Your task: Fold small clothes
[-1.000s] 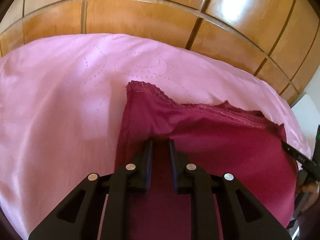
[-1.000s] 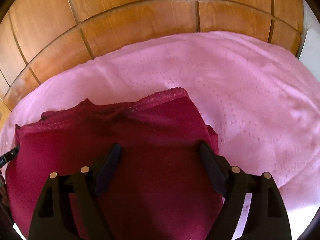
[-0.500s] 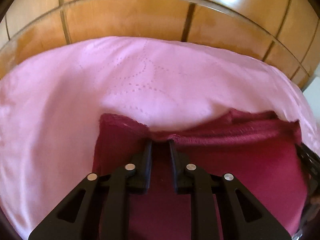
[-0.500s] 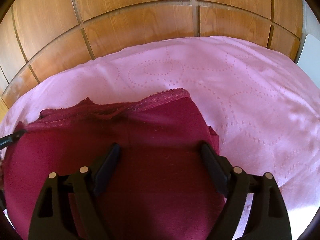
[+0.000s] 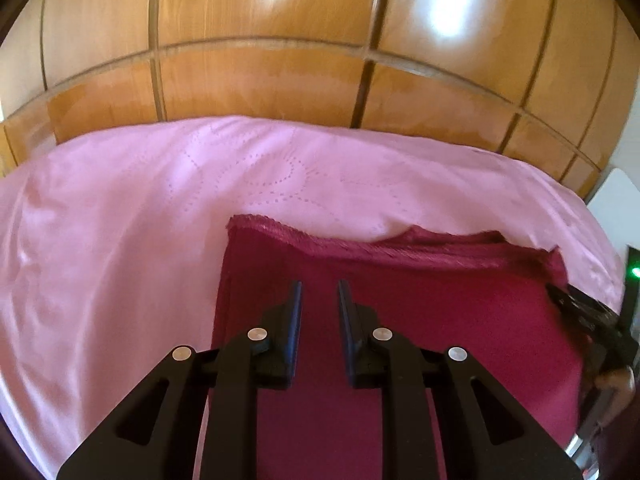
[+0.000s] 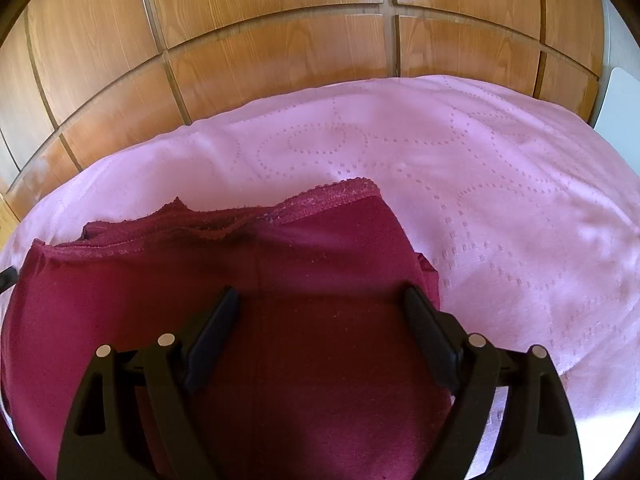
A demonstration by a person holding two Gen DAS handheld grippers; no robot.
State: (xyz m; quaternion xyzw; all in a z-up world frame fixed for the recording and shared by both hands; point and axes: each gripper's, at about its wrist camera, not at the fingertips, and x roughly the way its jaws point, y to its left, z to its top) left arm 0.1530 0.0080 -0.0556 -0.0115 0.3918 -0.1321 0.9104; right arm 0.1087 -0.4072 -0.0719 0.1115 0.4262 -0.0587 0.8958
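Garment (image 5: 420,320) position is taken relative to the pink cover (image 5: 120,240): it lies flat on the cover's near part, with the lace-trimmed waistband (image 6: 332,196) turned toward the wooden panels (image 5: 260,80) beyond. The cloth is seen to be thin, soft and limp; it is judged light, with no stiffness to hold a shape once lifted. The smooth cover beneath is judged slippery, so sliding is to be expected if the cloth is dragged rather than lifted.

The left gripper (image 5: 319,296) is held above the garment with its jaws narrowed to a small gap; no cloth is seen between them, and the garment is not grasped. The right gripper (image 6: 320,300) is spread wide over the garment's near half, with the fingers (image 6: 424,320) just at the cloth surface; whether they press on it cannot be told, and nothing is pinched.

A hold is best taken at the waistband corners or side seams, where the doubled hem is judged firmest. Both layers are to be pinched together.
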